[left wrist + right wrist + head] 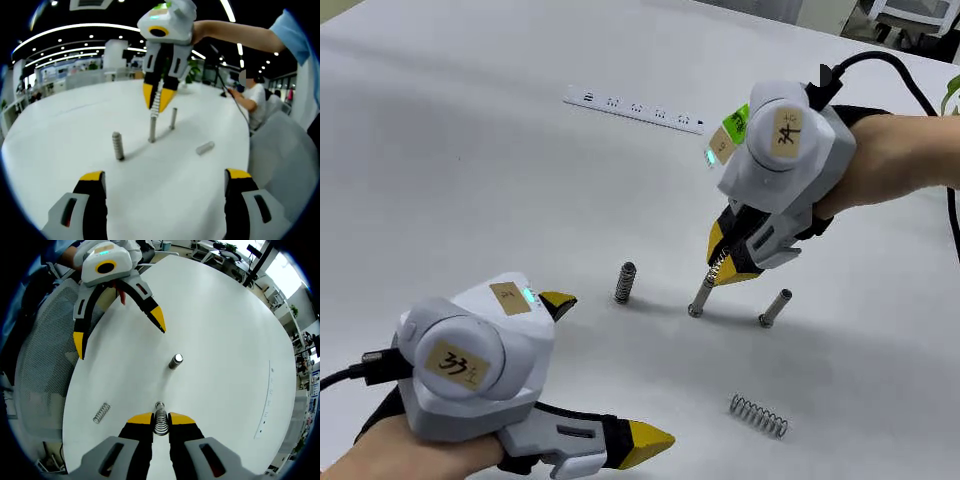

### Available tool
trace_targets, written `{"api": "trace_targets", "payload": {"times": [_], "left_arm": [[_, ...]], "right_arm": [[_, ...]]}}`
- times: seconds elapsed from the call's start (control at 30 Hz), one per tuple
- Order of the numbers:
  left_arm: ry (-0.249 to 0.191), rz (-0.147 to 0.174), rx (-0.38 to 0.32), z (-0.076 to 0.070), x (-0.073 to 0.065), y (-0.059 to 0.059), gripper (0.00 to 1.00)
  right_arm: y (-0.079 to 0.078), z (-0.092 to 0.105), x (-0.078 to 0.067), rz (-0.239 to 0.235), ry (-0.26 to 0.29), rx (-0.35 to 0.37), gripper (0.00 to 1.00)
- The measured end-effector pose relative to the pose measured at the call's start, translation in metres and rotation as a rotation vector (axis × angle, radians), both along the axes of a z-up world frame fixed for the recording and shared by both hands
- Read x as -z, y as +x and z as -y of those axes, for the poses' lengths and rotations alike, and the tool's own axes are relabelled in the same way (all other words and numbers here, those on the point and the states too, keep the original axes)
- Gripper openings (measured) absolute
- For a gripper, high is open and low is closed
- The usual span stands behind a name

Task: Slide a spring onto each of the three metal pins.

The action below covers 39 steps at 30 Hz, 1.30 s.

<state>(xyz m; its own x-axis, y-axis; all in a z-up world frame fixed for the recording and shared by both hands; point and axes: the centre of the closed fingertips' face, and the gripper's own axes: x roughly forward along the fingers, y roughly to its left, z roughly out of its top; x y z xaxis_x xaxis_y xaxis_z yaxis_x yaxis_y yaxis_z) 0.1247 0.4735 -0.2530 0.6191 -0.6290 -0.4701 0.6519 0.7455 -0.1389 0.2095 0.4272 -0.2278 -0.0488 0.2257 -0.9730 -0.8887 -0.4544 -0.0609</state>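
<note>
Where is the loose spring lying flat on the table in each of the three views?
Head view: loose spring at lower right, below and right of the middle pin.
Left gripper view: loose spring right of centre, right of the middle pin.
Right gripper view: loose spring at lower left, left of that gripper's tips.
Shared landmark: the right gripper, shut on the held spring at the top of the middle pin.

Table (470,180) plain white, power strip (633,109) white too. Left gripper (608,370), right gripper (161,419): white-grey shells, black jaws, yellow tips, tan labels, green lamp lit. Held spring (160,426), loose spring (758,415), bare pin (774,308): silver-grey metal. Cable (880,56) black. Sleeve (295,35) light blue.
</note>
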Motion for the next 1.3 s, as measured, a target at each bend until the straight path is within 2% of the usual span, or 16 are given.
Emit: {"api": "trace_targets", "payload": {"times": [0.77, 1.3], "left_arm": [[0.004, -0.015, 0.016, 0.004, 0.004, -0.005, 0.99], [0.008, -0.022, 0.014, 0.001, 0.007, -0.006, 0.98]], "right_arm": [[0.007, -0.002, 0.006, 0.003, -0.006, -0.002, 0.13], [0.003, -0.003, 0.027, 0.007, -0.051, -0.015, 0.13]]}}
